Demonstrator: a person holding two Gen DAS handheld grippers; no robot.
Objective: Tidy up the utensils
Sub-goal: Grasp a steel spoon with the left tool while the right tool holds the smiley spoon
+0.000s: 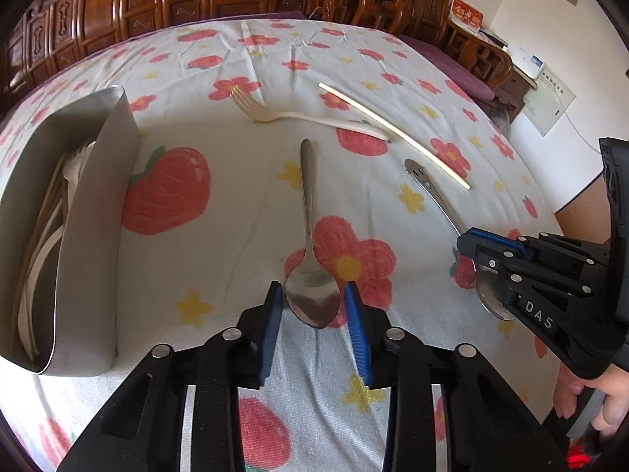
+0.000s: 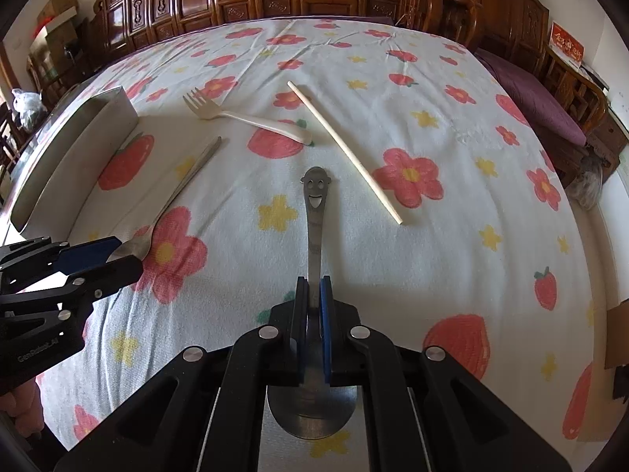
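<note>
From the left wrist view, my left gripper (image 1: 313, 308) straddles the plain spoon's (image 1: 310, 236) bowl at bottom centre, pads close beside it but whether they pinch I cannot tell. The steel tray (image 1: 90, 228), left, awaits it. From the right wrist view, my right gripper (image 2: 313, 314) is clamped on the smiley spoon's (image 2: 316, 212) neck, ready for lifting.

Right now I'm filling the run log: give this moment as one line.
left gripper: straddling plain spoon bowl | right gripper: shut on smiley spoon | fork, chopstick: on cloth | metal bin: left
</note>
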